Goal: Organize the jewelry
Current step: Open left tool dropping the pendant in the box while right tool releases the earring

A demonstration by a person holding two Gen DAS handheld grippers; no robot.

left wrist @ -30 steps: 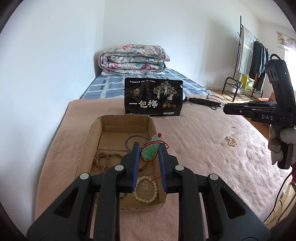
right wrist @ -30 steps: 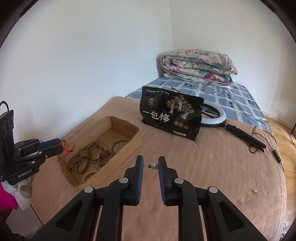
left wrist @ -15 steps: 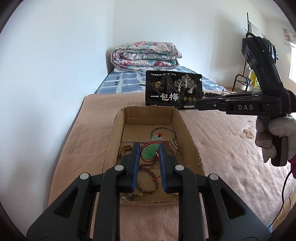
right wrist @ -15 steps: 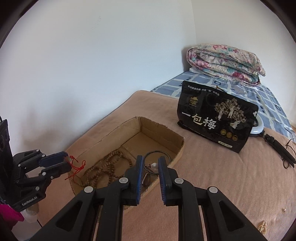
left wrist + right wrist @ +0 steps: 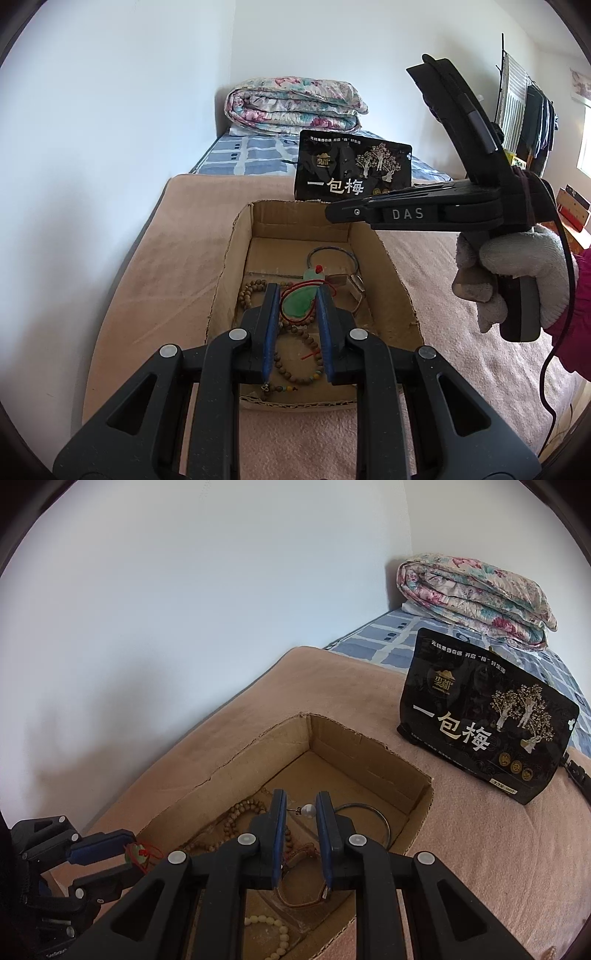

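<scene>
My left gripper [image 5: 296,297] is shut on a green jade pendant [image 5: 301,303] with a red cord, held above the open cardboard box [image 5: 221,273]. My right gripper [image 5: 301,805] is shut on a pearl earring [image 5: 308,810], also above the box [image 5: 236,775]. In the box lie wooden bead bracelets [image 5: 295,350], a thin dark bangle [image 5: 332,254] and a white bead bracelet [image 5: 273,930]. The right gripper shows in the left wrist view [image 5: 332,214], and the left gripper with the pendant shows in the right wrist view [image 5: 127,853].
The box sits on a pink blanket [image 5: 166,266] near the white wall at left. A black snack bag [image 5: 352,170] stands behind the box. A folded floral quilt [image 5: 295,105] lies on the blue checked sheet farther back. A clothes rack [image 5: 524,107] stands at right.
Both grippers have moved toward and over the box, each still holding its piece. The right gripper has swung in from the right side of the bed to above the box's far end.
</scene>
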